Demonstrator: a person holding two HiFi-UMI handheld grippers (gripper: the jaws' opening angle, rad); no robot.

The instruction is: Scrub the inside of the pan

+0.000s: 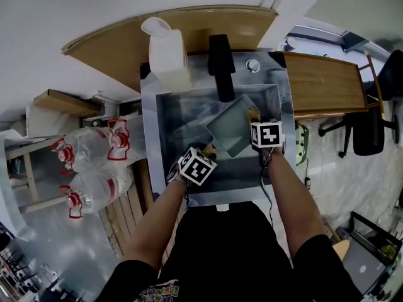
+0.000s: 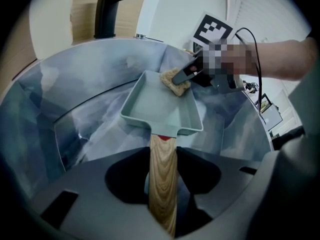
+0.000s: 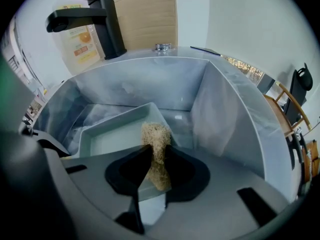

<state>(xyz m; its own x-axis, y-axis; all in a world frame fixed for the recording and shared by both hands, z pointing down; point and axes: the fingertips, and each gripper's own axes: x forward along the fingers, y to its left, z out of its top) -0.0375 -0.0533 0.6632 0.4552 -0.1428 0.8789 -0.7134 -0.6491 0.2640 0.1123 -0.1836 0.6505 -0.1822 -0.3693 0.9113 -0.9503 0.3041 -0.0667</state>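
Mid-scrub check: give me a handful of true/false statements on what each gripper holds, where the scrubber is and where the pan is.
1. The left gripper is shut on the pan's wooden handle. True.
2. The right gripper is empty. False: it is shut on a tan fibrous scrubber.
3. The scrubber is inside the pan, at one of its far corners. True.
4. The pan sits on the wooden counter. False: it is held within the steel sink.
5. The faucet is white. False: it is black.
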